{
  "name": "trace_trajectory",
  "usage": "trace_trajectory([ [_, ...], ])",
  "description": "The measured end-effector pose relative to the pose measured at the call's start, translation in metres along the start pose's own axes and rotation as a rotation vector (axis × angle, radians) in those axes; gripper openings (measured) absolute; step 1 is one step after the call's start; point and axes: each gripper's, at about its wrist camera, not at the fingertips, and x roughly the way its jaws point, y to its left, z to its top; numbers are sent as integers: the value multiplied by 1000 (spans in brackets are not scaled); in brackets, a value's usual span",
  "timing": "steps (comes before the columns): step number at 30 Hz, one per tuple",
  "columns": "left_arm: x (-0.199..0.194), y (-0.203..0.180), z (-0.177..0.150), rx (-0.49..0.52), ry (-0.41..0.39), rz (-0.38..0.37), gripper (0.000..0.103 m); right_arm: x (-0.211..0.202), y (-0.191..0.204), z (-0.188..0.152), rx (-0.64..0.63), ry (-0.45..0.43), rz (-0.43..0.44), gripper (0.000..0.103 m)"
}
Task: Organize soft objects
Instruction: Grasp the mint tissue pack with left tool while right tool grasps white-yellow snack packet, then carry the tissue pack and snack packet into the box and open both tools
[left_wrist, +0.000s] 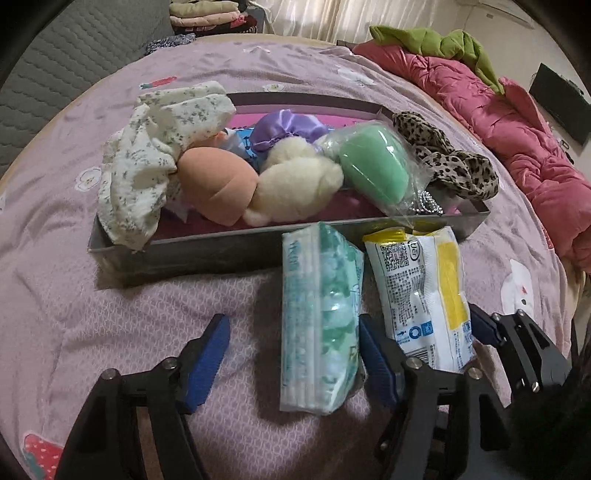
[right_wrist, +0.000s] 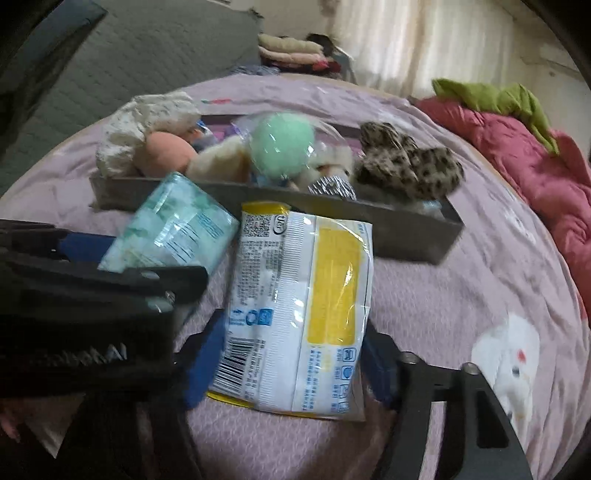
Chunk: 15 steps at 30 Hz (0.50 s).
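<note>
Left claw gapes around the green pack — right claw grasps the yellow pack (both on bedspread).

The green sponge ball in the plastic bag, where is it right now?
The green sponge ball sits in the gray tray on the bed. In the left wrist view it lies right of the middle, between the cream plush toy and the leopard-print cloth.

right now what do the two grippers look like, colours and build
Both look alike: the left gripper and right gripper have black angular link arms with silver pivot bolts and blue pads. Blurred pale lettering marks the left gripper's body.
</note>
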Motion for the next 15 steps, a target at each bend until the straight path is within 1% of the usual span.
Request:
trace_trajectory([
  [1,-1,2,-1,-4,-2,-23,51,0,-5,0,16,1,24,62],
  [2,-2,4,-1,-15,-4,-55,38,-1,-10,0,28,4,36,60],
  [3,-3,5,-2,-25,-5,-83,31,-3,-13,1,35,8,39,57],
  [4,-3,5,-2,-33,-5,-101,28,-7,-17,2,48,10,42,57],
  [5,-5,5,-3,-29,-10,-100,26,-10,-21,2,65,8,50,57],
  [7,-10,5,-5,-29,-21,-109,25,-17,-29,1,88,9,51,57],
  [9,-19,8,-6,-46,-37,-136,25,-27,-35,1,108,-2,64,56],
  [11,-30,10,-7,-60,-55,-155,25,-39,-38,3,111,-25,58,56],
  [15,-60,12,-1,-62,-117,-179,25,-66,-45,17,134,-94,64,56],
])
